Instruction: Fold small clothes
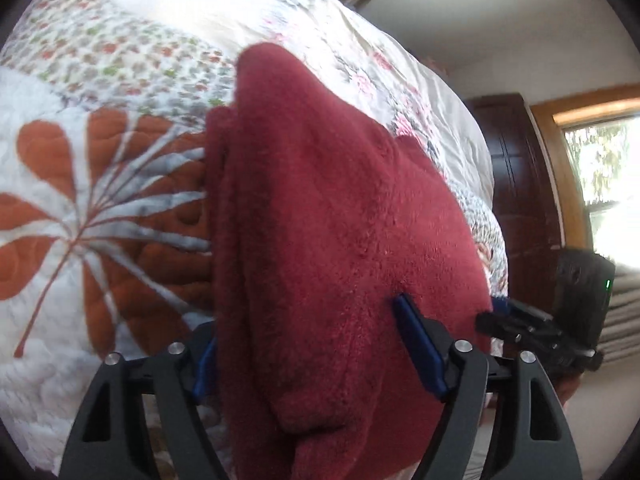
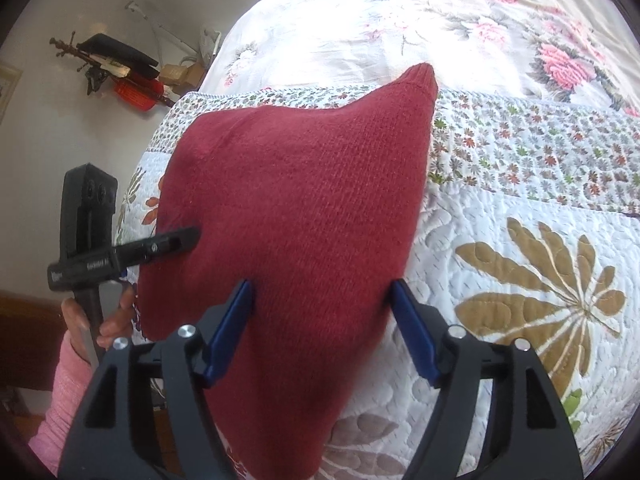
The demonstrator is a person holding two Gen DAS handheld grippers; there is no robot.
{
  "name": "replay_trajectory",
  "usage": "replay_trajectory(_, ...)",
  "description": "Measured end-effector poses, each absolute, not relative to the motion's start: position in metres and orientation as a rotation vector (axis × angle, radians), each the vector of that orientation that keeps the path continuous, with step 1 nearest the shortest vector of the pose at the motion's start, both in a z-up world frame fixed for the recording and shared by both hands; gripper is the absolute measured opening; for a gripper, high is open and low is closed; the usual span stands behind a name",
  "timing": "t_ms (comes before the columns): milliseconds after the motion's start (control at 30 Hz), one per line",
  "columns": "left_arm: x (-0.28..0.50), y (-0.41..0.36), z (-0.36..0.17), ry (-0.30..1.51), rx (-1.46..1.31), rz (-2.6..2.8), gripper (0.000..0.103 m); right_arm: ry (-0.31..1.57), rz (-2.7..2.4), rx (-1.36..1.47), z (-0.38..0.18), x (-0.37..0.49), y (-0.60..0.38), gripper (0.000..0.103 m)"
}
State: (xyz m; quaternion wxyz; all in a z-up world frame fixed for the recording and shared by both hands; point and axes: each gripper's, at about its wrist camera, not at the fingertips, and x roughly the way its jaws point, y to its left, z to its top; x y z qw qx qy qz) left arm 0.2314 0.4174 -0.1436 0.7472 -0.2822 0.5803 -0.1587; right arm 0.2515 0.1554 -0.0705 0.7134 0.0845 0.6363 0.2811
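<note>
Blue-padded fingers of the left gripper (image 1: 316,352) reach forward with a dark red knitted garment (image 1: 320,220) bunched between them, the cloth filling the gap and draping over the near pad, so the jaws grip it. From the right wrist view, the right gripper (image 2: 320,332) likewise clamps the same garment (image 2: 296,200), which hangs lifted above the floral quilt (image 2: 520,240) on the bed. At left in that view, a hand (image 2: 108,320) in a pink sleeve (image 2: 68,392) holds the other gripper's handle upright, its fingers wrapped around the grip.
</note>
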Motion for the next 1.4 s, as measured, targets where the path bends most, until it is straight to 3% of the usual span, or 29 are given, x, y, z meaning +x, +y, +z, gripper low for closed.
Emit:
replay_trajectory(67,0.231,0.415,-0.145,1.256,-0.619,-0.354,0.074,1.418,0.626,0.202,-0.077,0.255,0.157,0.077)
replay_trajectory(167,0.226,0.412,-0.143,1.232,-0.604,-0.356,0.057,1.440,0.639,0.255,-0.089,0.258,0.156,0.077)
replay_trajectory(333,0.212,0.409,-0.138,1.193,-0.628,-0.359,0.043,1.389,0.672,0.260,-0.076,0.250,0.150,0.046)
replay_trajectory(500,0.195,0.409,-0.117,1.151,-0.631,-0.380,0.039,1.341,0.713,0.276,-0.051,0.235,0.139,0.040)
replay_trajectory(967,0.131,0.311,-0.053,1.097,-0.542,-0.498,0.039,1.259,0.743,0.283,0.008,0.161,0.040,0.039)
replay_trajectory(1200,0.115,0.260,-0.063,1.105,-0.460,-0.479,0.039,1.260,0.693,0.285,-0.019,0.144,0.001,0.040)
replay_trajectory(1267,0.109,0.253,-0.076,1.118,-0.431,-0.457,0.043,1.291,0.677,0.282,-0.042,0.143,-0.002,0.041)
replay_trajectory(1400,0.100,0.258,-0.104,1.116,-0.436,-0.408,0.059,1.289,0.657,0.239,-0.071,0.136,0.003,0.051)
